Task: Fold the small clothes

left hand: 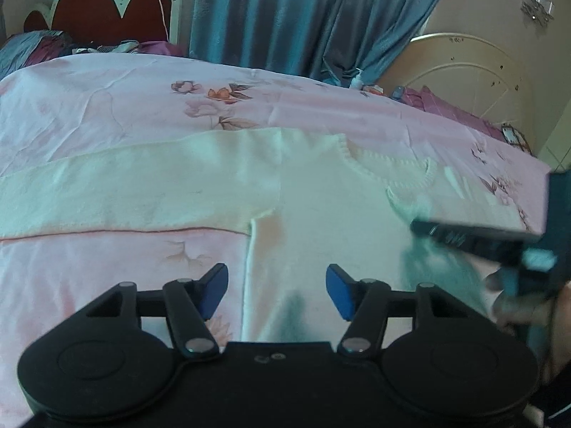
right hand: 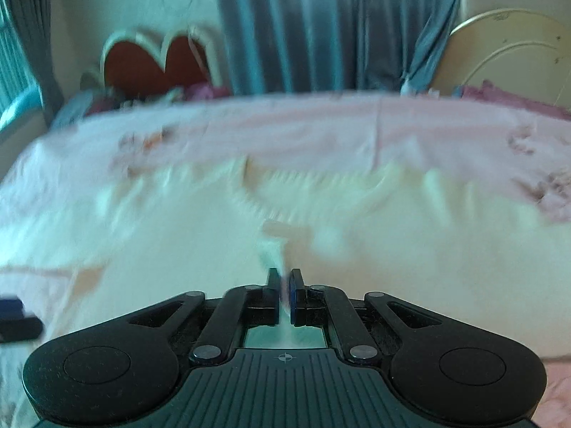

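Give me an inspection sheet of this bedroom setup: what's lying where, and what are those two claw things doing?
Surface: bed with a pink floral sheet, wrinkled.
Job's things: white knit sweater spread flat, neckline away from the camera, one sleeve stretched out to the left.
Clutter: bundled fabrics near the red headboard; purple cloth at the far right edge.
Grippers: left gripper open above the sweater's side edge, nothing between its fingers; right gripper nearly shut, a sliver of white fabric seems to sit between its fingers, the view blurred.
Cables: a thin cord hanging by the headboard.
Surroundings: blue curtains, cream headboard.
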### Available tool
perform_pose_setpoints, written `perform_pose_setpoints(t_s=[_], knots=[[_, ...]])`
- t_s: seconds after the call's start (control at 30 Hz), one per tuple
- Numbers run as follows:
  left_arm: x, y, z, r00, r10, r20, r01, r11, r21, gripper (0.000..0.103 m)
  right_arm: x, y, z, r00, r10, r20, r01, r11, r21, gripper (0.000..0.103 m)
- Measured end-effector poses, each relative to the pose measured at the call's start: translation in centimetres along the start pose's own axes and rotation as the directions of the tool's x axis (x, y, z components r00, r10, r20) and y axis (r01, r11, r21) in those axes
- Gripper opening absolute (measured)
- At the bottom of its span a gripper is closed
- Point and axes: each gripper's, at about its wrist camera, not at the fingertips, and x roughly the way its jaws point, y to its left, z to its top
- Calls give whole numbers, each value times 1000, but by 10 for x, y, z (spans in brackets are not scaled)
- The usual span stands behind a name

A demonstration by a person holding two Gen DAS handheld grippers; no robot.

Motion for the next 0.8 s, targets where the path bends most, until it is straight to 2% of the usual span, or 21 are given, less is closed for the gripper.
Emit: perform_pose_setpoints(t_s=[0.03, 0.07, 0.1, 0.17, 0.2, 0.23, 0.27, 0.3, 0.47, 0.57, 0.6, 0.63, 0.67, 0.7, 0.8], knots=[[0, 1, 1, 1000, -10, 3, 10, 1000, -4, 64, -3, 3, 0, 1000, -10, 13, 11, 1000, -19, 18], [1, 1, 2, 1000, -21, 6, 21, 1000, -11, 66, -10, 5, -2, 999, -15, 30, 15, 999, -29, 45], [3, -1, 5, 999, -36, 10, 36, 999, -17, 69, -17, 2, -3, 998, -23, 57, 24, 999, -28, 60], [8, -8, 8, 997, -80, 12, 80, 997, -21, 67, -34, -11, -8, 996, -32, 83, 33, 999, -8, 60], [14, -15, 11, 994, -110, 6, 110, 994, -24, 63, -38, -18, -10, 997, -21, 79, 20, 1000, 16, 59], [21, -23, 12, 990, -142, 1, 142, 989, -25, 55, -43, -28, -12, 997, -6, 75, 2, 999, 50, 54], [30, -33, 15, 984, -175, -11, 175, 984, -29, 50, -47, -41, -17, 999, -6, 54, 1, 996, 91, 37], [40, -42, 17, 979, -203, -28, 202, 979, -35, 46, -51, -53, -22, 999, -18, 32, 14, 992, 123, 29], [96, -82, 25, 949, -300, -103, 293, 953, -77, 40, -82, -105, -42, 995, -103, 12, 97, 967, 234, 29], [121, -97, 31, 943, -309, -124, 298, 950, -94, 34, -88, -129, -47, 992, -129, 0, 124, 946, 299, 29], [128, -102, 34, 940, -318, -121, 309, 947, -94, 27, -89, -136, -49, 991, -134, -4, 128, 939, 320, 29], [131, -108, 34, 939, -319, -125, 311, 947, -85, 12, -91, -142, -51, 991, -136, -7, 130, 932, 337, 29], [136, -113, 36, 939, -320, -130, 313, 947, -73, 3, -92, -147, -53, 990, -139, -11, 134, 926, 353, 29], [136, -114, 38, 939, -320, -123, 314, 947, -69, 3, -92, -150, -53, 990, -138, -15, 133, 921, 366, 29], [111, -107, 48, 951, -309, -27, 308, 951, -31, 3, -92, -156, -56, 992, -130, -9, 123, 911, 393, 29]])
